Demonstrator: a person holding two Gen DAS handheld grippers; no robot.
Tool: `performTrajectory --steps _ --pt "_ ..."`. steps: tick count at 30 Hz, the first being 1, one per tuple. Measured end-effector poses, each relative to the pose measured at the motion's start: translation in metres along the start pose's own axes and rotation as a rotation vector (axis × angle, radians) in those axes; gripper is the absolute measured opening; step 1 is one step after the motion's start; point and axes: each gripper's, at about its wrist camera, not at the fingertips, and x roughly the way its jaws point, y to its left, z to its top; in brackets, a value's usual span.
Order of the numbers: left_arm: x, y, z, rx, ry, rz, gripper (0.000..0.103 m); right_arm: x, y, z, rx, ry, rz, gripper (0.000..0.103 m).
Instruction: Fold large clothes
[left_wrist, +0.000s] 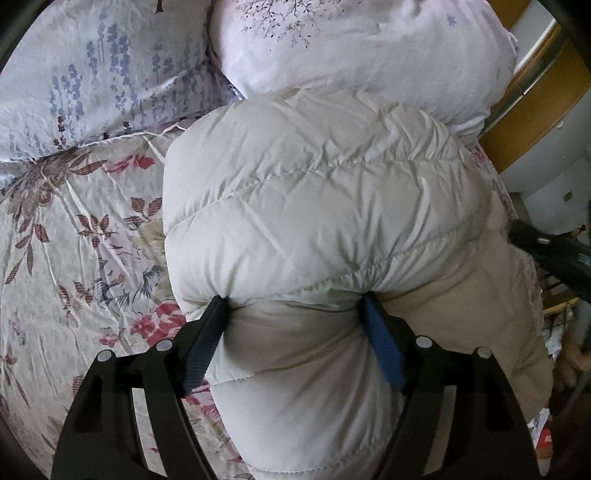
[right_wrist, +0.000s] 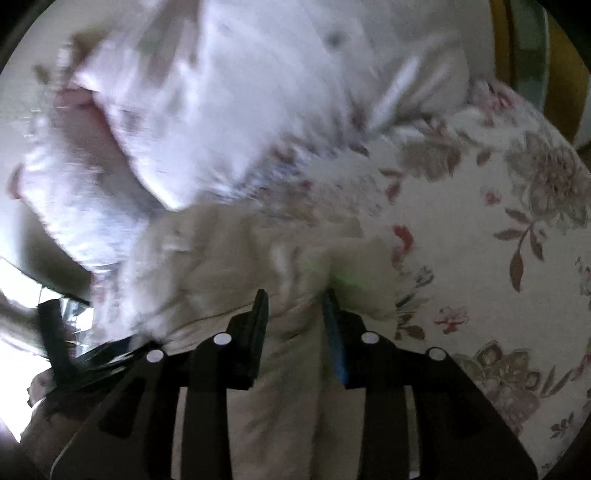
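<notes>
A cream quilted down jacket (left_wrist: 317, 192) lies bunched on the floral bed sheet (left_wrist: 74, 266). My left gripper (left_wrist: 295, 301) is shut on a thick fold of the jacket, with the puffy cloth bulging between its fingers. In the blurred right wrist view, my right gripper (right_wrist: 295, 295) is shut on another part of the same jacket (right_wrist: 229, 266). The right gripper's black body (left_wrist: 546, 247) also shows at the right edge of the left wrist view.
A lavender-print pillow (left_wrist: 96, 74) and a folded white duvet (left_wrist: 369, 48) lie at the head of the bed; the duvet (right_wrist: 240, 92) also shows in the right wrist view. A wooden bed frame (left_wrist: 535, 103) stands at the right. Bare floral sheet (right_wrist: 498, 221) lies right of the jacket.
</notes>
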Motion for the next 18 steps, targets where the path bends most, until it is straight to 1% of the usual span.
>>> performTrajectory --steps 2,3,4,5,6,7,8,10,13,16,18 --pt "0.001 -0.001 0.001 0.001 0.005 0.004 0.077 -0.012 0.013 -0.008 -0.045 0.007 0.062 0.032" --pt "0.001 0.0 0.001 0.003 0.006 0.007 0.077 -0.012 0.021 -0.014 -0.076 0.034 0.081 0.032" --pt "0.002 0.001 0.004 0.008 0.008 0.008 0.077 -0.009 0.024 -0.019 -0.091 0.059 0.087 0.029" --pt "0.002 0.0 0.005 0.01 0.01 0.009 0.078 -0.003 0.026 -0.026 -0.109 0.09 0.071 0.026" --pt "0.003 0.0 0.007 0.012 0.011 0.008 0.079 0.004 0.026 -0.03 -0.119 0.112 0.036 0.022" --pt "0.004 0.0 0.007 0.013 0.01 0.006 0.08 0.019 0.021 -0.036 -0.117 0.155 -0.032 0.013" --pt "0.004 -0.001 0.008 0.017 0.009 0.002 0.08 0.028 0.016 -0.038 -0.104 0.177 -0.058 0.009" --pt "0.003 -0.003 0.007 0.022 -0.008 -0.009 0.08 0.043 0.001 -0.043 -0.068 0.189 -0.061 0.005" --pt "-0.008 -0.006 0.003 0.024 -0.053 -0.03 0.08 0.054 -0.003 -0.041 -0.069 0.197 -0.072 0.004" --pt "-0.023 -0.004 -0.003 0.009 -0.084 -0.053 0.079 0.05 -0.002 -0.038 -0.082 0.194 -0.073 0.005" --pt "-0.036 -0.001 -0.012 0.012 -0.111 -0.067 0.079 0.039 -0.002 -0.038 -0.072 0.168 -0.046 0.012"
